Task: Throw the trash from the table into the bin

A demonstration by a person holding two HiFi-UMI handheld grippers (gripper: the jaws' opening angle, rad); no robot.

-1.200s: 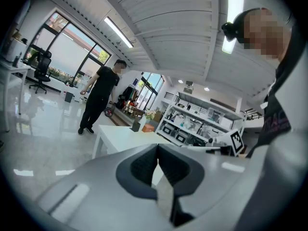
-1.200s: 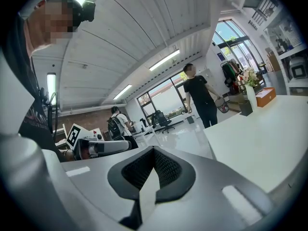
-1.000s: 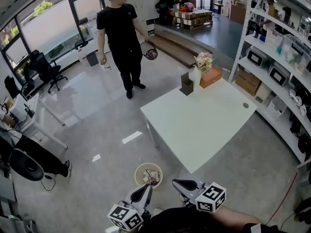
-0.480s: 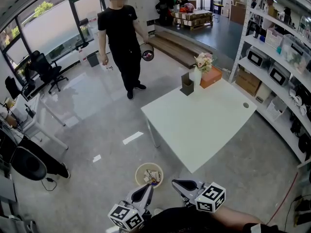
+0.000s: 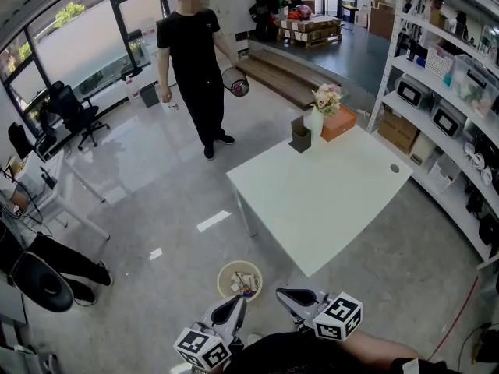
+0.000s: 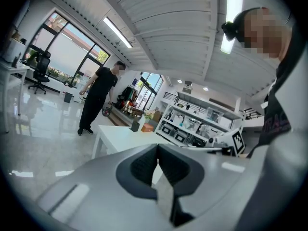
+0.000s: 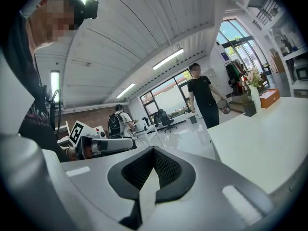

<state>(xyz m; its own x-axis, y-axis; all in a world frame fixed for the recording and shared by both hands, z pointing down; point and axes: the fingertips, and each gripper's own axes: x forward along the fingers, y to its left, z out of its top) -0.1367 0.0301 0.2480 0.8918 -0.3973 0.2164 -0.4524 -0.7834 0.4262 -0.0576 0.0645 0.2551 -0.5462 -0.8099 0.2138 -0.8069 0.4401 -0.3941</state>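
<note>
With the left tool and right tool both closed on nothing, a careless step could tip the bin.

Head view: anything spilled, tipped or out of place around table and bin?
Nothing stands out. On the white table, the white flower vase, dark box and orange box stand upright at the far corner; the round beige bin is upright, trash inside.

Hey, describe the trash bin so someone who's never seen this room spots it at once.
Find the big white table in the middle of the room. On the grey floor just off its nearest corner stands the bin. Unlike anything near it, it is round, beige and open-topped, with crumpled trash inside.
</note>
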